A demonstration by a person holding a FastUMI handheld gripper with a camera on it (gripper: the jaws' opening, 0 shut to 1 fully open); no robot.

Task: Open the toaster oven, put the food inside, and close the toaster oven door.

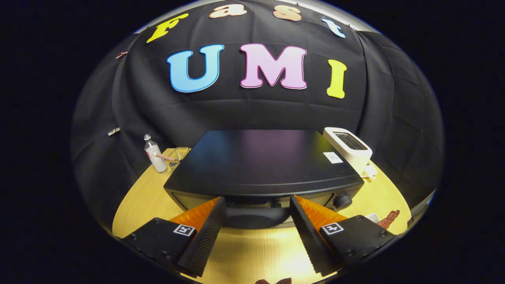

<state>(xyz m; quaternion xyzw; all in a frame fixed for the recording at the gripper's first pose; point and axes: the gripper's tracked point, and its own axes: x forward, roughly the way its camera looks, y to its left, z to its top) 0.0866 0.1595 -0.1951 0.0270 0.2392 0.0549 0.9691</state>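
The gripper [257, 205] is holding its fingers wide apart, gripping nothing, with the tips at the dark door handle [256, 217] of the black box-shaped toaster oven [260, 161]. The oven is sitting on the light wooden table [256, 252], just ahead of the fingers.

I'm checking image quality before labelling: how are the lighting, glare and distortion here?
Gripper view: strong fisheye bending, so the table edge and the cloth wall curve; a soft bluish and purple sheen lies on the toaster oven top; its front under the overhang is in deep shadow, details hard to read; the open gripper fingers and the white toaster look sharp.
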